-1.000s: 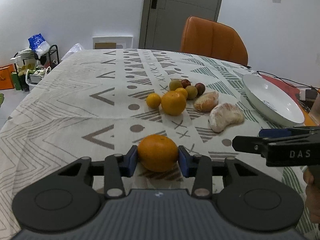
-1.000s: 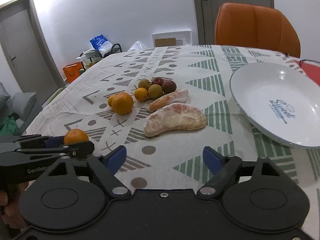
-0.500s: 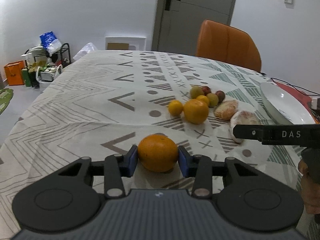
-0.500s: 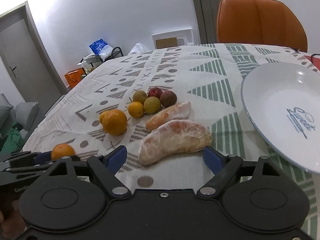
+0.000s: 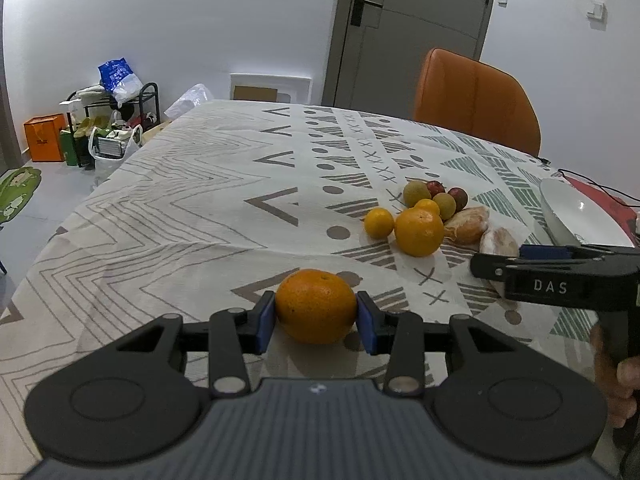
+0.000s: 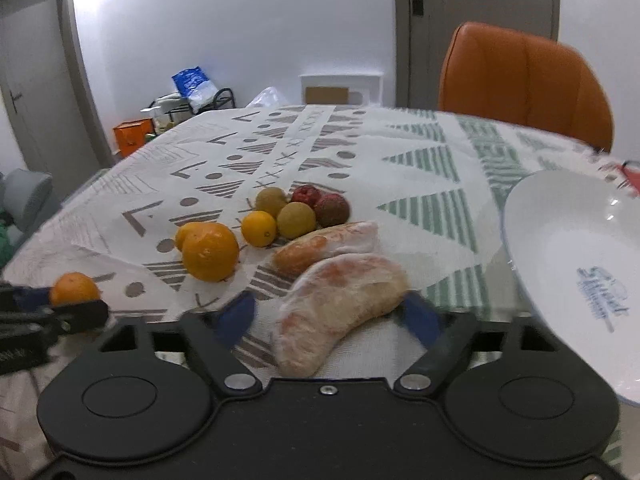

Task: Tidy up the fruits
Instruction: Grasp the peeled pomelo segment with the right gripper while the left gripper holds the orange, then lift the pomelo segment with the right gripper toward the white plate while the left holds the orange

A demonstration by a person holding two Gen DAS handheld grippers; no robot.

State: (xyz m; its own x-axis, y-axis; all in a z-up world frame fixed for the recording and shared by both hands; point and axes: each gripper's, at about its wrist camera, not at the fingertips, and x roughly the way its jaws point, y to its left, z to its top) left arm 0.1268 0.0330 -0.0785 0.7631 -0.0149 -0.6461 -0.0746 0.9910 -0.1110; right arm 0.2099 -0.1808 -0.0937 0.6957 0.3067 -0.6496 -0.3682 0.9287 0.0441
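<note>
Blue pads of the left gripper point(image 5: 316, 322) pinch an orange point(image 5: 316, 306) square between them, exactly as they did a second ago, the fruit riding just ahead of the tool's body above the patterned tablecloth point(image 5: 192, 208); further ahead and to its right sits the cluster of loose fruit point(image 5: 420, 216), and at the far right the right gripper point(image 5: 496, 270) pokes in sideways in front of a pomelo segment point(image 5: 498, 242), with the white plate point(image 5: 560, 216) beyond it. In the right wrist view, the right gripper point(image 6: 332, 314) has slid forward: a second ago only bare cloth lay between its fingers, now the nearer pomelo segment point(image 6: 340, 296) lies between the blurred blue pads point(image 6: 238, 312), and the jaws are closing on it, though I cannot see either pad pressing the flesh yet. A second pomelo segment point(image 6: 328, 246) lies just beyond it, the oranges and small round fruit further ahead to the left, and the plate point(image 6: 560, 240) off to the tool's right, empty. To my eye this means the right hand is at its grasp step, with a carry to the plate the likely follow-up, while the left waits with its orange; the soft segment may squash or slip if gripped hard
</note>
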